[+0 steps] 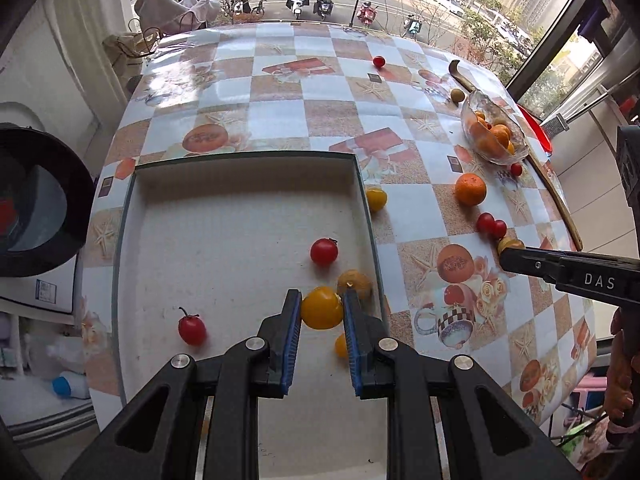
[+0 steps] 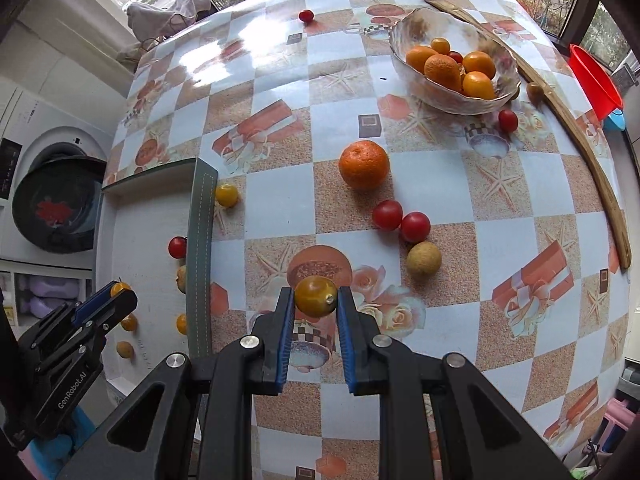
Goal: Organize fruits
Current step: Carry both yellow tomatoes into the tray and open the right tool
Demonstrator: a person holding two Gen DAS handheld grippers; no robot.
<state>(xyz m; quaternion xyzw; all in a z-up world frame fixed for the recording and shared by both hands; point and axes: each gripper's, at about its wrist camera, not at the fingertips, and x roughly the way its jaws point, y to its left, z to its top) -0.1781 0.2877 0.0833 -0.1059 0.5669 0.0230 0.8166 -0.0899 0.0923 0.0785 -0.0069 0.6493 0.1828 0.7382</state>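
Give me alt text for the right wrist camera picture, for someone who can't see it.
The right gripper holds a small yellow tomato above a checked tablecloth scattered with an orange and red cherry tomatoes. A glass bowl of oranges sits at the back, and a white tray is at the left.
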